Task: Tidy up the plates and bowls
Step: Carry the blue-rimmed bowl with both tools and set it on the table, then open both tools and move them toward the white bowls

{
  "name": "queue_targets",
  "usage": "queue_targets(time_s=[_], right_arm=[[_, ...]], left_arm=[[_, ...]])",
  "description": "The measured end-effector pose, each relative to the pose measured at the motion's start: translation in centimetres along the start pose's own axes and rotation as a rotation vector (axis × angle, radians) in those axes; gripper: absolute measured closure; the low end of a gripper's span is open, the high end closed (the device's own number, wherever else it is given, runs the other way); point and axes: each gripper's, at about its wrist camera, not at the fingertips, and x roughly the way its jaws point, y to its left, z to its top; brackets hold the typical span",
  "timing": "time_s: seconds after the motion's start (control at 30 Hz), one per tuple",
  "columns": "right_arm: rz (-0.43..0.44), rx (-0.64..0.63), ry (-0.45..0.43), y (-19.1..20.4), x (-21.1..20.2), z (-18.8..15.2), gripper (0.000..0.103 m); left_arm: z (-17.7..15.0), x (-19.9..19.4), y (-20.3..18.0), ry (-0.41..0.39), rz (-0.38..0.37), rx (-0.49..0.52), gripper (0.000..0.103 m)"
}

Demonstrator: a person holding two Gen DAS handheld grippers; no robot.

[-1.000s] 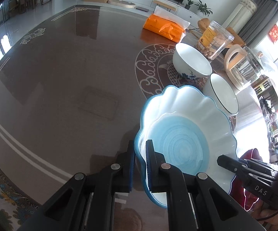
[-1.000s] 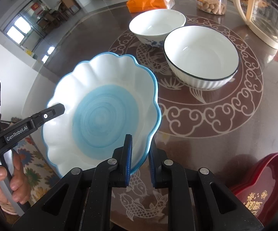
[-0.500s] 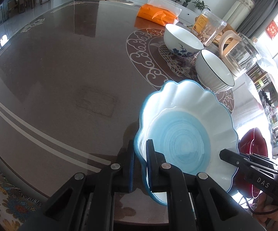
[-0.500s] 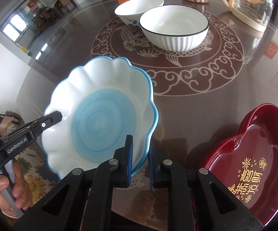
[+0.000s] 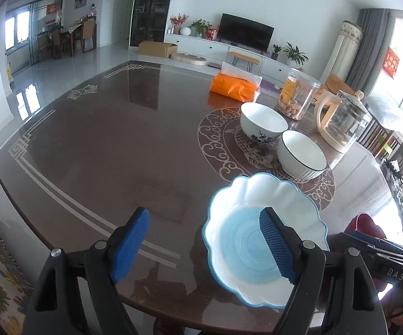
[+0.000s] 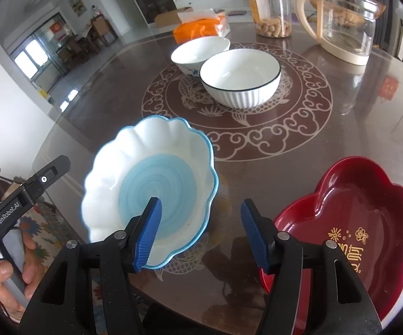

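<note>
The scalloped white plate with a blue centre [image 5: 237, 240] [image 6: 151, 178] lies on the dark glass table near its front edge. My left gripper [image 5: 204, 215] is opening. The plate's left rim stands between its jaws, and neither blue pad touches it. My right gripper [image 6: 201, 202] is opening too, straddling the plate's right rim without pressing on it. Behind the plate stand a white bowl with blue flowers [image 5: 262, 124] [image 6: 201, 50] and a ribbed white bowl with a black rim [image 5: 301, 153] [image 6: 240, 75], close together.
A red lobed tray [image 6: 354, 223] sits at the front right of the table. A glass kettle [image 6: 346, 22], a clear snack jar [image 6: 271, 8] and an orange tissue pack [image 6: 198, 28] stand at the back. A hand [image 6: 3, 273] holds the left gripper's handle.
Both grippers were shut on the plate's rim and have let go, jaws now spread wide. Both drew back toward the table's front edge, and the plate now rests there.
</note>
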Motion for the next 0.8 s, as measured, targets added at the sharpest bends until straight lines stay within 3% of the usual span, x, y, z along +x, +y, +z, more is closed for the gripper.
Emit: queue_targets(time_s=[0.3,0.8], right_arm=[[-0.025,0.017,-0.106,-1.1,-3.8,-0.4,0.039],[-0.015,0.046,-0.119,-2.2,-4.9,-2.2,0.038]], left_arm=[[-2.5,-0.8,-2.0,0.068,0.021,0.001,0.021],[-2.9,-1.5,-3.4,0.081,0.107,0.082,0.021]])
